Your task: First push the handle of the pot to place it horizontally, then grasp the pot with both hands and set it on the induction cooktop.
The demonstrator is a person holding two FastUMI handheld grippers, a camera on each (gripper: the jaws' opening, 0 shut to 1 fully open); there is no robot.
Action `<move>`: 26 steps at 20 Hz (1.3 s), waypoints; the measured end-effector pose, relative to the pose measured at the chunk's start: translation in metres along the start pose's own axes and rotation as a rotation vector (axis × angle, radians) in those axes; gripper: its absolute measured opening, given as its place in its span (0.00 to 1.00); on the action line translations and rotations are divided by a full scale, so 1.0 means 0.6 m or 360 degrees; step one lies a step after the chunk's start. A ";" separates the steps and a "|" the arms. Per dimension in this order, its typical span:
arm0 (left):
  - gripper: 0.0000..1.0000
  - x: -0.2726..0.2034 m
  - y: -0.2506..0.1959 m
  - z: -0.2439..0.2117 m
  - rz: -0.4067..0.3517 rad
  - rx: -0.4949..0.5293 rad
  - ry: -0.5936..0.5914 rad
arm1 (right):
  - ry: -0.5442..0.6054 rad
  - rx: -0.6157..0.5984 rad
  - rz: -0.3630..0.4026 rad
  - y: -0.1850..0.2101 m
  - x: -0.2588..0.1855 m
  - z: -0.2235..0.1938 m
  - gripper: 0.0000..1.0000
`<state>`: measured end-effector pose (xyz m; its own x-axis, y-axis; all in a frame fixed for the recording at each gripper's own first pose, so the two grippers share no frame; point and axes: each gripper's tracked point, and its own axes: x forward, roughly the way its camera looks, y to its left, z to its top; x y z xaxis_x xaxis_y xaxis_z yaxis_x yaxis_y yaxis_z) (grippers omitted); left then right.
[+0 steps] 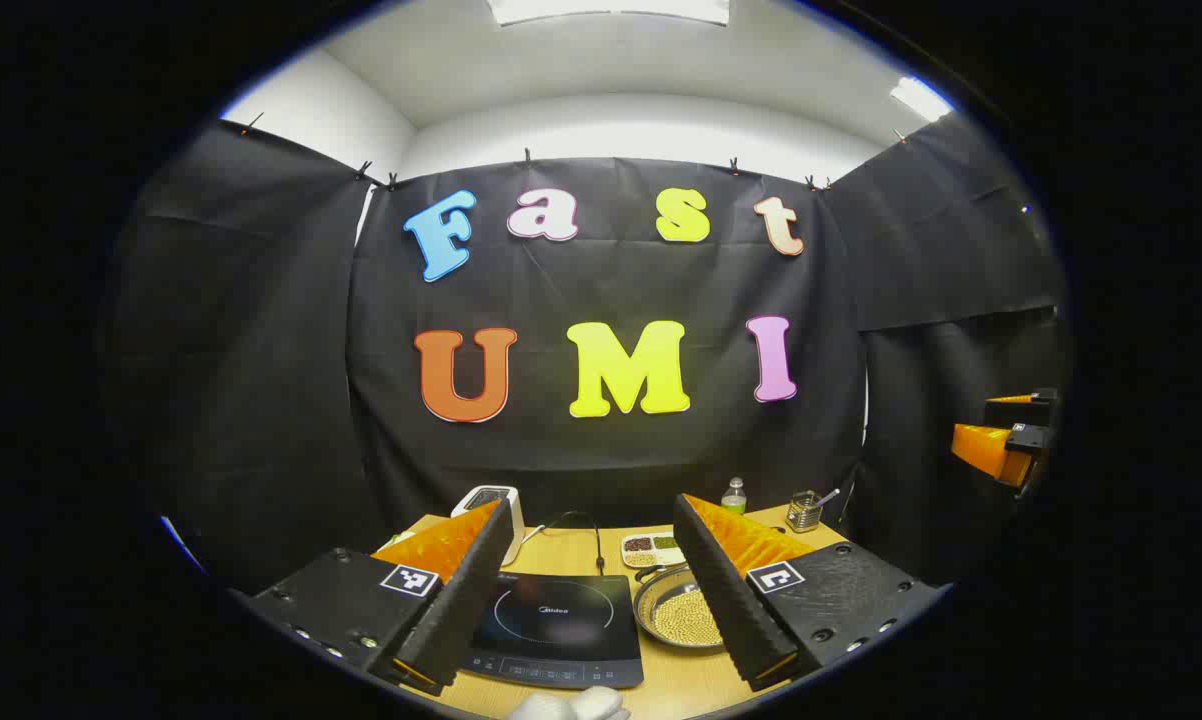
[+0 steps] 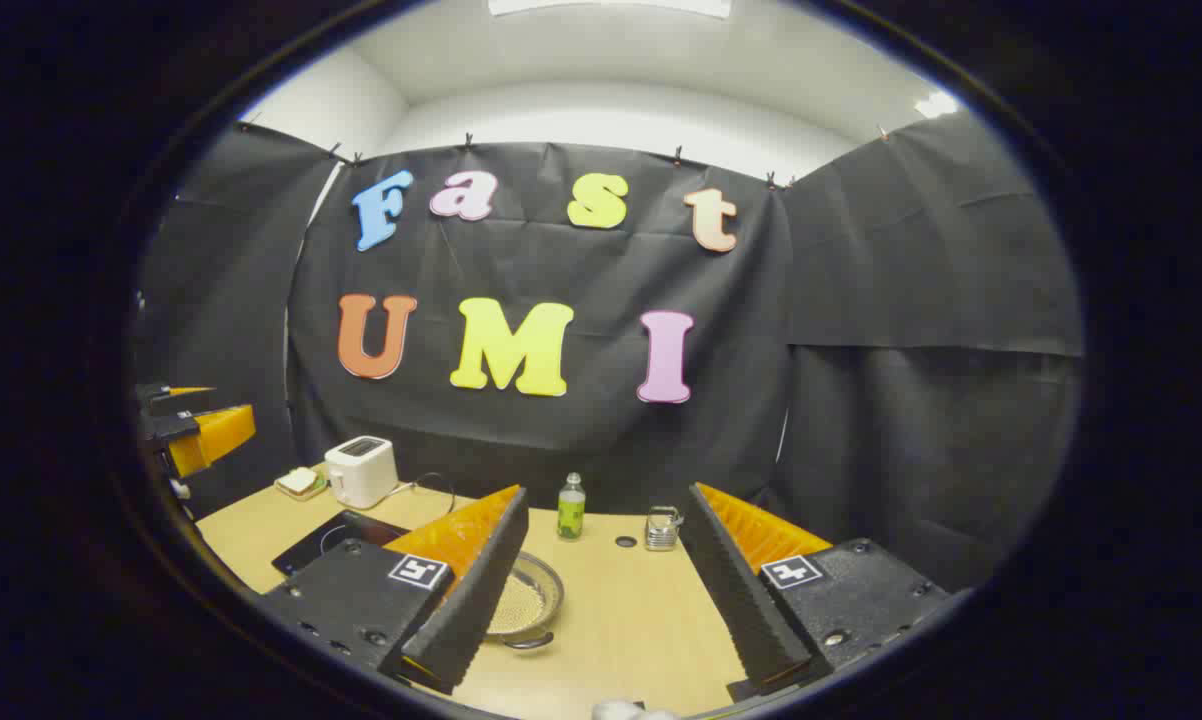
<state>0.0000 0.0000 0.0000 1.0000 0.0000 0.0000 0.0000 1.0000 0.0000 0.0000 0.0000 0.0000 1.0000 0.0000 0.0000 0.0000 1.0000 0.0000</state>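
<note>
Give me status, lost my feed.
Both tongs open, high over table. Pot untouched beside cooktop. Nothing blocking.

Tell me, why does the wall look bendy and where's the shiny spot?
Left gripper view: the fisheye lens bows the wall, and the black glass induction cooktop shows a soft sheen. Right gripper view: the same bowing, sharp focus, bright ceiling light overhead.

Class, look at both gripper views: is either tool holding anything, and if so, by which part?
Nothing is held. The left tool and right tool both stand open above the wooden table, apart from the round metal pot.
</note>
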 end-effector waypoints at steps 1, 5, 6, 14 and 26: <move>0.96 -0.001 -0.002 0.001 0.0000 0.0004 -0.0005 | 0.0001 0.0002 0.0001 -0.002 -0.001 0.000 0.99; 0.96 0.001 -0.009 0.003 -0.0012 0.0008 -0.0016 | 0.0004 -0.0001 -0.0001 -0.007 -0.005 -0.005 0.99; 0.96 0.001 -0.010 0.002 -0.0010 0.0009 -0.0014 | 0.0004 -0.0008 -0.0003 -0.007 -0.006 -0.005 0.97; 0.96 -0.002 -0.006 0.000 -0.0030 0.0000 -0.0010 | 0.0033 -0.0026 -0.0003 0.008 -0.014 -0.019 0.99; 0.96 -0.003 0.001 -0.034 0.0006 0.0043 0.0033 | 0.0429 0.0004 0.0354 0.119 0.030 -0.174 0.47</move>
<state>-0.0020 0.0006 -0.0206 0.9998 0.0039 -0.0209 -0.0033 0.9996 0.0273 0.0181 0.0712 -0.1044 0.9395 0.2181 -0.2640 -0.2175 0.9755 0.0319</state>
